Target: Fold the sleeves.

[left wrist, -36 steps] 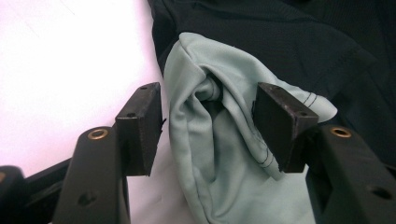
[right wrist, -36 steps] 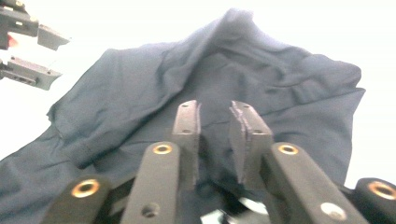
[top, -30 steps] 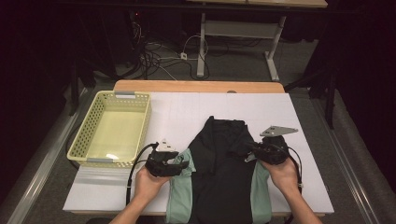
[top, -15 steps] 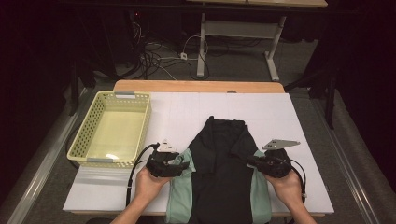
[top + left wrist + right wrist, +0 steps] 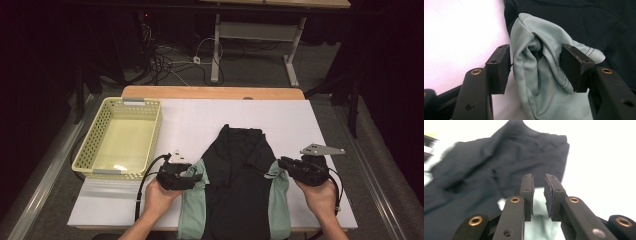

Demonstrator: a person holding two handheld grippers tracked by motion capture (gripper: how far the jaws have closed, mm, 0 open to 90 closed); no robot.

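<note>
Garment: black shirt [image 5: 240, 175] with pale green sleeves, lying flat at the near edge of the white tabletop [image 5: 200, 120], between its middle and the right edge, hem toward the person.
Handling: soft, light, limp cloth; likely to sag and slide unless pinched at a bunched fold or a seam.
Left sleeve [image 5: 536, 75]: bunched up between the jaws of the left gripper [image 5: 535, 67]; the jaws stand apart, pads beside the cloth, not pressing on it.
Right gripper [image 5: 539, 195]: jaws close together with a narrow gap, just opening, nothing gripped; right sleeve [image 5: 277, 192] just beneath.
Grip points: sleeve cuffs or shoulder seams.
Basket [image 5: 87, 150]: yellow, empty, at the left edge.
</note>
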